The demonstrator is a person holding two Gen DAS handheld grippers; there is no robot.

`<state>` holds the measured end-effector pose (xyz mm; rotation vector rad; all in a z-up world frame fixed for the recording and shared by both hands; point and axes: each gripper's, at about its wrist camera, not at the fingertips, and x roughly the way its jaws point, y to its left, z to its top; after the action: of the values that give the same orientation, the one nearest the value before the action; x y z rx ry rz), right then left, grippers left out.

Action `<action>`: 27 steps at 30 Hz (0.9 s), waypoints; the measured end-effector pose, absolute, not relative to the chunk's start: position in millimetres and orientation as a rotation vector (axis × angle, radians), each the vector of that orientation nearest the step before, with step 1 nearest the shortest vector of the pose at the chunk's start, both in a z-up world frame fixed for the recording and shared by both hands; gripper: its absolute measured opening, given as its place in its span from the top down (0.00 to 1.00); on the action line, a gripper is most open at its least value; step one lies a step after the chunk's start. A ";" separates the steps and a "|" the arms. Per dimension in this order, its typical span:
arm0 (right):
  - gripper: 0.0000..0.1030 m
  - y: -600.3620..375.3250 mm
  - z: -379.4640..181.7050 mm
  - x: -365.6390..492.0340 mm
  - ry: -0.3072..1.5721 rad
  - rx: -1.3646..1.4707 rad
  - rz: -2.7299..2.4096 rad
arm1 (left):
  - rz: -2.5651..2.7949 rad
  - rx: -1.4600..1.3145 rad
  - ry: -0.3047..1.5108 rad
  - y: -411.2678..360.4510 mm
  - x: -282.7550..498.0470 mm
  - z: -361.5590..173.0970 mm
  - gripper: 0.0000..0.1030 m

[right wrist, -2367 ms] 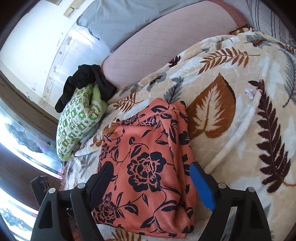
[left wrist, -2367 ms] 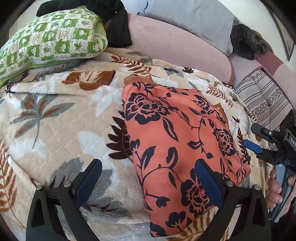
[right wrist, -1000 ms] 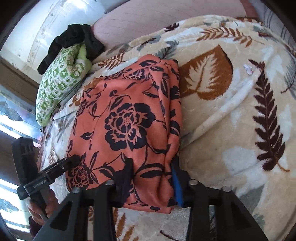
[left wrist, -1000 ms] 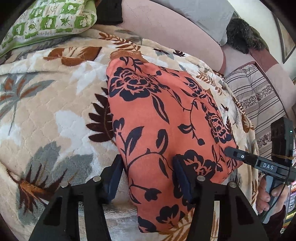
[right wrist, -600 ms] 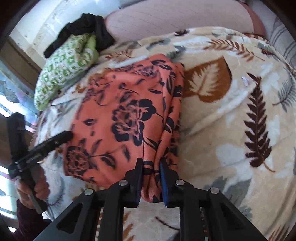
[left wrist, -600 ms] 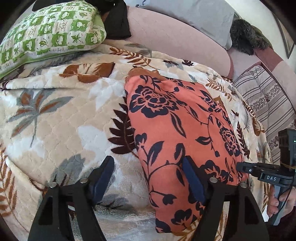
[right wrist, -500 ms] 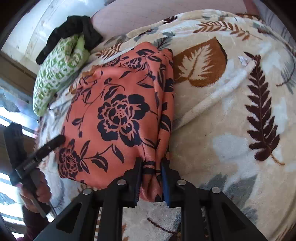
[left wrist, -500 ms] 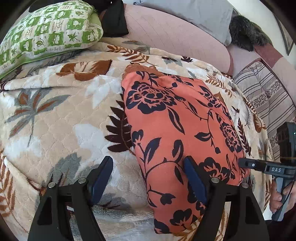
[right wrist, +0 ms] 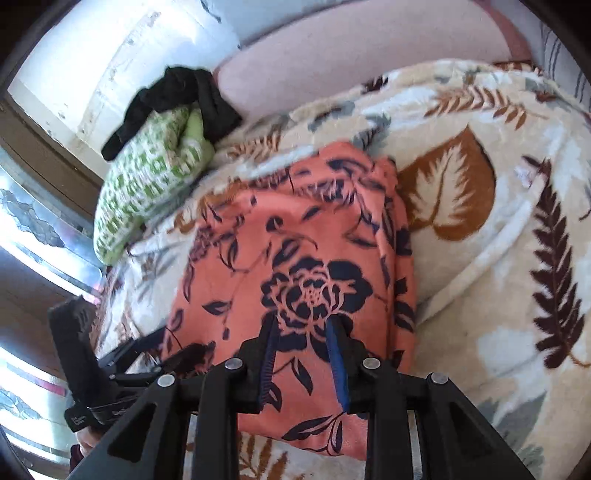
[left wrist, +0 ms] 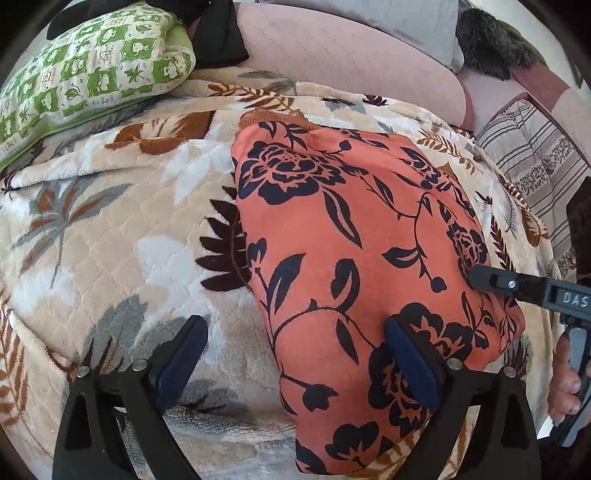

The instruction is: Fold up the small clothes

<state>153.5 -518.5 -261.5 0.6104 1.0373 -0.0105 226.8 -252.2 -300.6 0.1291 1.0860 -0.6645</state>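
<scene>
A folded orange garment with dark navy flowers [left wrist: 351, 240] lies flat on the leaf-patterned blanket [left wrist: 110, 229]. My left gripper [left wrist: 295, 339] is open and empty at the garment's near left corner, one finger over the blanket and one over the cloth. My right gripper [right wrist: 303, 328] hovers over the garment [right wrist: 295, 266] near its front edge, jaws a narrow gap apart with nothing between them. The right gripper's fingers [left wrist: 495, 280] reach in over the garment's right side in the left wrist view.
A green and white patterned pillow [left wrist: 85, 70] with a black cloth [left wrist: 218, 33] on it lies at the back left. A pink bolster [left wrist: 332, 55] runs along the back. A striped cushion [left wrist: 535, 158] is at the right. A window [right wrist: 29, 240] is at the left.
My right gripper has let go of the garment's near edge and lifted over its top, jaws slightly parted. My left gripper, which earlier pinched and released the cloth, has stayed open and barely moved.
</scene>
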 end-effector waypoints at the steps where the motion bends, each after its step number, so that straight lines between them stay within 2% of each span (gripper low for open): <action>1: 0.70 -516.9 -268.3 156.4 1.050 0.604 -0.021 | -0.663 0.119 1.091 -251.2 227.4 -300.4 0.06; 6: 0.70 -528.0 -255.1 155.1 0.986 0.666 0.014 | -0.660 0.125 1.079 -252.2 226.1 -294.9 0.06; 7: 0.65 -533.1 -252.6 152.0 0.957 0.683 0.011 | -0.659 0.131 1.075 -253.0 225.6 -294.2 0.06; 10: 0.19 -547.5 -248.1 142.6 0.897 0.725 -0.021 | -0.656 0.143 1.060 -254.9 224.7 -292.0 0.06; 13: 0.19 -561.0 -244.5 133.6 0.846 0.759 -0.041 | -0.656 0.153 1.050 -256.1 224.3 -291.1 0.06; 27: 0.19 -582.3 -269.9 133.4 0.909 0.863 -0.033 | -0.658 0.154 1.054 -257.5 225.7 -292.3 0.06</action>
<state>133.4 -582.3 -269.9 0.8632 0.9091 -0.0327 225.7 -257.5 -292.3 0.1537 1.0543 -0.6575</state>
